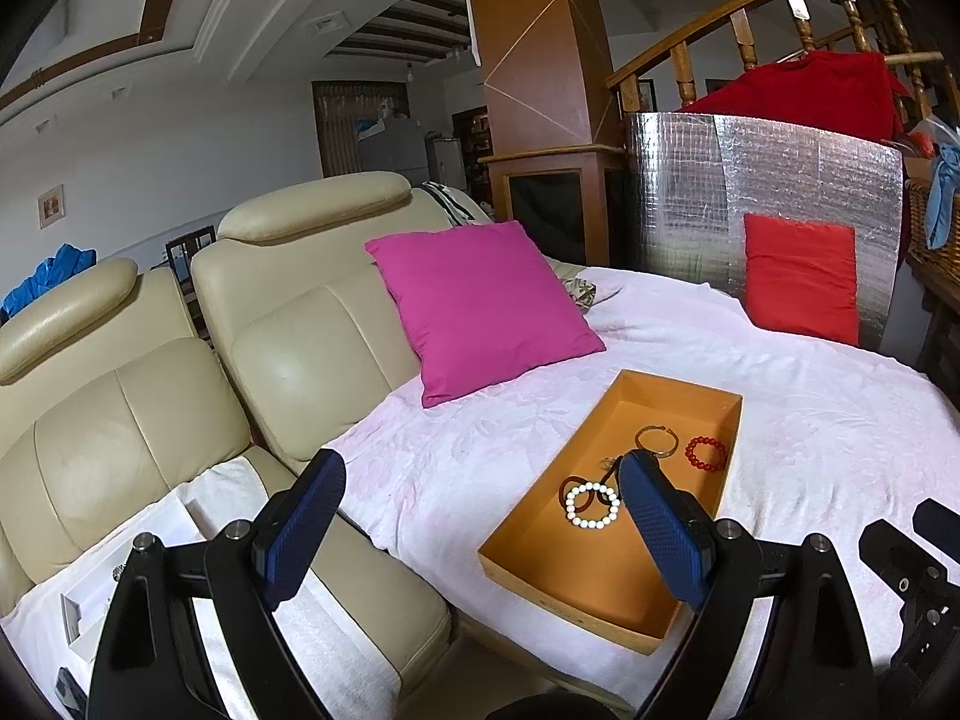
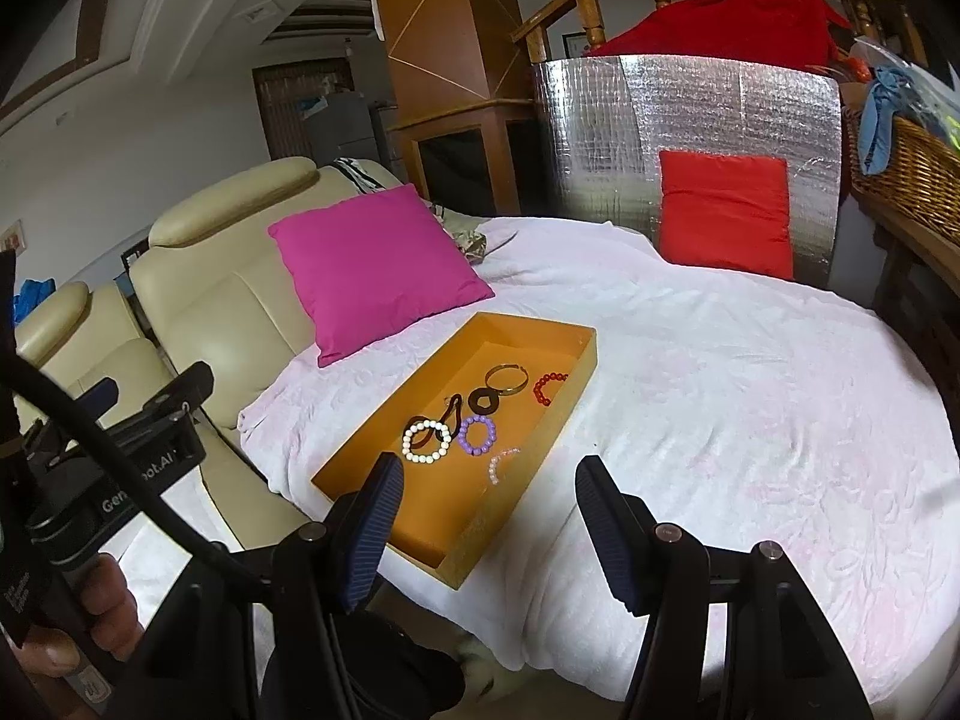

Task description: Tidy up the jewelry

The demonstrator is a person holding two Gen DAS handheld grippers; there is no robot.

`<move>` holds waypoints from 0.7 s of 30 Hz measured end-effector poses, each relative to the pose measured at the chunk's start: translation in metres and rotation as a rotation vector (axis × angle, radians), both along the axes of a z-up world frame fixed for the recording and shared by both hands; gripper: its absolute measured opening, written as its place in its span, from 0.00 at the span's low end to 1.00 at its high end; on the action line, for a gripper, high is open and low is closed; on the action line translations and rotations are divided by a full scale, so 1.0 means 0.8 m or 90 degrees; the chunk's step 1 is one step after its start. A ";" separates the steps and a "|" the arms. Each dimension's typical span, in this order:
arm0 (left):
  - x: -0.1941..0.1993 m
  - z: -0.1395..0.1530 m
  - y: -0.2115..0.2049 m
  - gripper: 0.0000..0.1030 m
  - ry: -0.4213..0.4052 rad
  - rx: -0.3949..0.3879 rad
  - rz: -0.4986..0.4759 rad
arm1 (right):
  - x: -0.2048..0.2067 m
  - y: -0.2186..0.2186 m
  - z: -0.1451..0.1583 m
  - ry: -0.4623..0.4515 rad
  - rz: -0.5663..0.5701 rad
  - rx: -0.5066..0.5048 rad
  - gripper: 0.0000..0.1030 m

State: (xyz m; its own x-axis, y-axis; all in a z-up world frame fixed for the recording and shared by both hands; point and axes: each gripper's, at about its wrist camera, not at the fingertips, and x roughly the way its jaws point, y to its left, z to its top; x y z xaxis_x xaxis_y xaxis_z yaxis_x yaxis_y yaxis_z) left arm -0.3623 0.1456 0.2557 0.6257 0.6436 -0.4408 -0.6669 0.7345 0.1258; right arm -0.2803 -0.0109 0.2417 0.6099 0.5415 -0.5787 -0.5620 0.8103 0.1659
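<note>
Right wrist view shows me the orange tray (image 2: 585, 354) lying on the white blanket (image 2: 750, 390), just beside the pink cushion (image 2: 378, 264). Inside it I count a white bead bracelet (image 2: 426, 441), a purple bead bracelet (image 2: 478, 435), a pale pink one (image 2: 501, 464) against the near wall, a dark disc (image 2: 480, 401), a gold bangle (image 2: 507, 380) and a red bead bracelet (image 2: 547, 389). My right hand-held gripper (image 2: 489, 516) hangs above the tray's near end, fingers spread and holding nothing. My left hand-held gripper (image 1: 480, 528) is likewise spread wide and empty, one finger over the cream sofa (image 1: 150, 420), the other over the tray.
</note>
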 end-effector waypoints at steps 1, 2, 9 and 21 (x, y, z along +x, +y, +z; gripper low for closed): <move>0.000 0.000 0.001 0.90 -0.001 0.000 0.000 | 0.000 0.001 0.000 0.000 -0.001 -0.001 0.62; -0.001 0.000 0.002 0.90 -0.001 -0.001 0.001 | 0.001 0.002 0.001 0.000 0.000 -0.002 0.62; -0.002 -0.002 0.007 0.90 -0.002 -0.005 0.004 | 0.004 0.010 0.003 -0.001 0.002 -0.010 0.62; -0.002 -0.006 0.020 0.90 0.001 -0.017 0.015 | 0.010 0.024 0.004 -0.004 0.006 -0.022 0.62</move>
